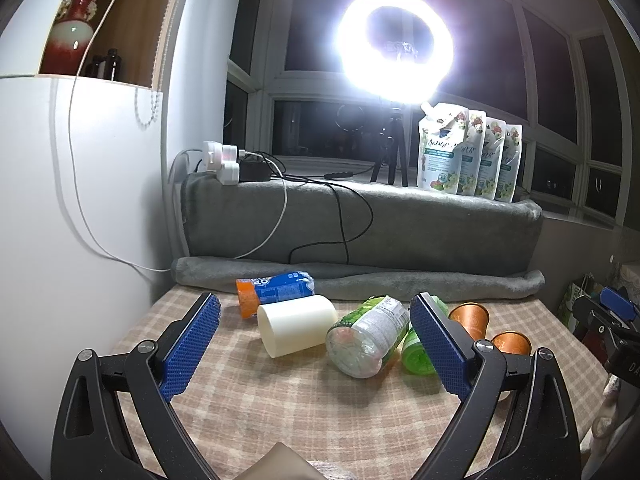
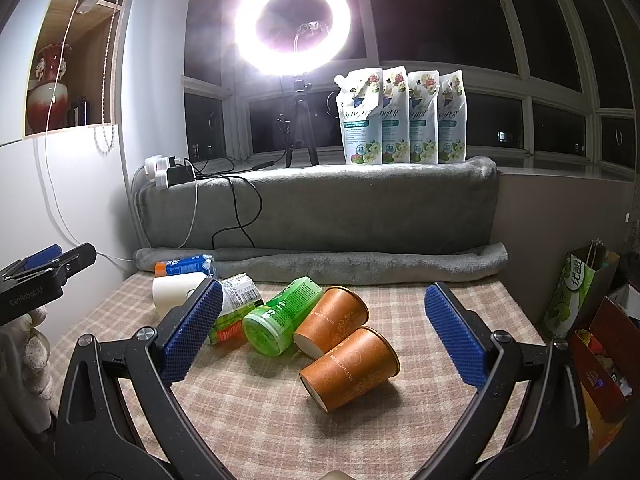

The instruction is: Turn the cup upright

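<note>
Right wrist view shows the right gripper (image 2: 324,322) spread wide, its blue pads (image 2: 456,336) well apart and closed on nothing, hovering above the checked tablecloth (image 2: 256,408). Between the pads and nearest the camera, an orange paper cup (image 2: 352,368) lies on its side with its base toward the lens; a second orange cup (image 2: 332,318) lies just behind, touching it. To their left a green bottle (image 2: 280,320) lies tipped over against the second cup, then a clear labelled bottle (image 2: 234,304) partly hidden by the left pad. Bare cloth spreads in front of the near cup and to its right, up to the table's right edge, where a green paper bag (image 2: 576,292) and a red box (image 2: 600,360) stand close beside. Left wrist view has the left gripper (image 1: 316,340) equally wide open and holding nothing, with the cream cup (image 1: 298,326) on its side between the pads, its open mouth facing the camera, touching none of them. Behind it lies a blue-and-orange bottle (image 1: 272,292). Open cloth lies ahead of the left pad. Farther back a rolled grey blanket (image 2: 320,264) closes off the rear edge, with four pouches (image 2: 400,120) on the ledge and a ring light (image 2: 294,26) beyond.
</note>
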`<state>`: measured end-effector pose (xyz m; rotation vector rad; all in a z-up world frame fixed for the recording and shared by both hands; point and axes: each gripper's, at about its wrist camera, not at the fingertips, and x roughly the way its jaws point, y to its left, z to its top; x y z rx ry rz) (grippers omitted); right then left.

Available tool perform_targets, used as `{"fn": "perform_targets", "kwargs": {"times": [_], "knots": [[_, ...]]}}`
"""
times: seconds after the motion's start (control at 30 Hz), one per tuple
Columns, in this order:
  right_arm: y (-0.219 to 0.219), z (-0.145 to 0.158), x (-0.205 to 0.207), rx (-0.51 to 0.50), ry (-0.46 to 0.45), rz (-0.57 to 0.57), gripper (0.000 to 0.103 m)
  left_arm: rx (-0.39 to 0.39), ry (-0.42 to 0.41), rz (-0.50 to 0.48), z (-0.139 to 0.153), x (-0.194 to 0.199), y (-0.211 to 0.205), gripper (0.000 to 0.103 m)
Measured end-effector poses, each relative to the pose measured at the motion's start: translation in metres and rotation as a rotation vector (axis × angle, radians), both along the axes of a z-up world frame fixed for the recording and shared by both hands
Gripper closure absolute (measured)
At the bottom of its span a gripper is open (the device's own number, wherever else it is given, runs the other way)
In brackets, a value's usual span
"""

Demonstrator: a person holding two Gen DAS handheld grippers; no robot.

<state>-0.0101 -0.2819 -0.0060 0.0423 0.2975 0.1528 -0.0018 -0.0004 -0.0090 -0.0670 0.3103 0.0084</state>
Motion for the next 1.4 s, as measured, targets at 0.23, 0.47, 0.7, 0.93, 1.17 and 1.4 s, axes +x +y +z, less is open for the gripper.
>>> {"fn": "perform_targets", "kwargs": {"times": [0.23,0.47,0.7,0.93,1.17,1.4], "knots": [[0.001,0.001,0.0,-0.001,0.0,0.002,0.0,0.0,0.0,0.0,0.0,0.0,0.0,0.007],[0.001,0.0,0.0,-0.002,0.001,0.0,0.0,0.0,0.001,0.001,0.001,0.0,0.0,0.007],[0.005,-0.006,0.004,-0.001,0.008,0.006,0.0,-0.001,0.006,0.001,-0.001,0.0,0.0,0.007],[0.011,-0.009,0.01,-0.012,0.012,0.016,0.0,-0.007,0.022,0.005,-0.003,0.004,0.002,0.007],[0.021,-0.004,0.022,-0.031,0.022,0.056,0.0,-0.026,0.055,0.017,-0.006,0.013,0.011,0.007],[0.052,0.004,0.047,-0.129,0.044,0.212,0.0,-0.05,0.137,0.03,-0.021,0.017,0.033,0.007]]}}
